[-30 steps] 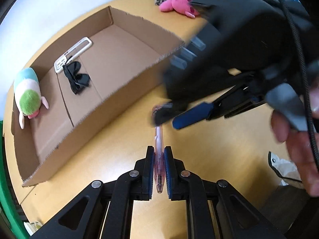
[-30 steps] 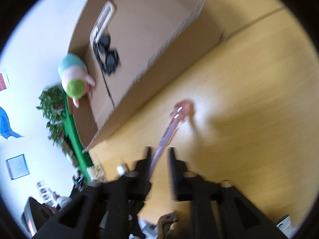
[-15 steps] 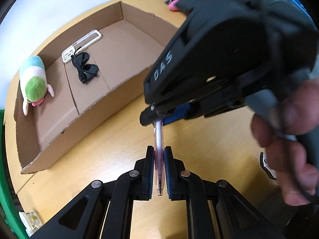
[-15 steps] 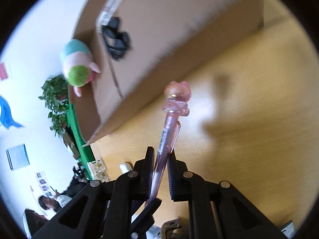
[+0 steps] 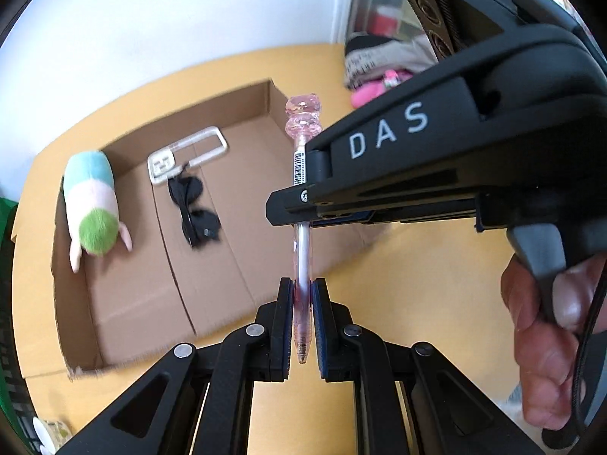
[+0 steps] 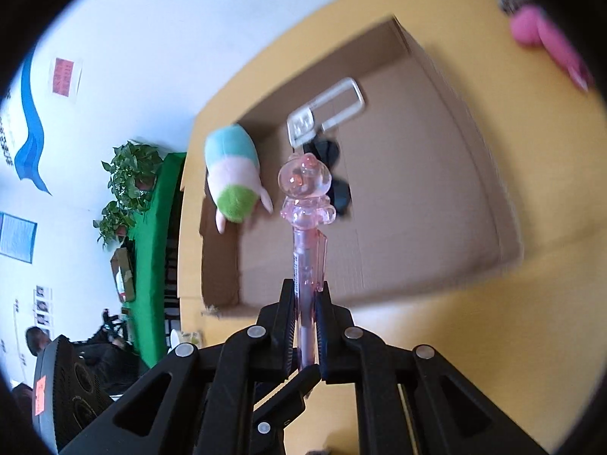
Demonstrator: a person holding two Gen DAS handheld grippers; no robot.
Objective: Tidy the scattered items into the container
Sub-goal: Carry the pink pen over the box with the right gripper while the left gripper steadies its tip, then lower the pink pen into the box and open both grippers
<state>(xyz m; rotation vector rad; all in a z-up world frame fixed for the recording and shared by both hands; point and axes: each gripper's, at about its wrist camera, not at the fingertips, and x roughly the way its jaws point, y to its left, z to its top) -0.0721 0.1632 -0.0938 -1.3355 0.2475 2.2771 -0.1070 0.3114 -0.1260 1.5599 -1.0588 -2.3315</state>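
Left gripper: the left gripper (image 5: 302,322) is clenched on the tip end of the translucent pink pen with a bear-shaped topper (image 5: 302,250); you hold it off the table.
Right gripper: the right gripper (image 6: 305,318) is clenched on the same pen's barrel (image 6: 306,265), higher up, crossing over the left. Its jaws have just been closing, with the pen between them.
Pen position: in the air, in front of the near wall of the box, topper pointing toward it.
Step in hand: carrying the pen, held at two points, toward the container.
Container: the shallow open brown cardboard box (image 5: 76,326) rests on the yellow wooden table (image 5: 417,265). It already holds a green, pink and blue plush toy (image 5: 93,208), black sunglasses (image 5: 193,204) and a white rectangular frame-shaped item (image 5: 189,151).
Next move: judge that you carry the pen over the near wall, above bare cardboard, then release both grips together.
Far items: a pink plush toy (image 5: 373,89) lies beyond the box, not yet tidied.
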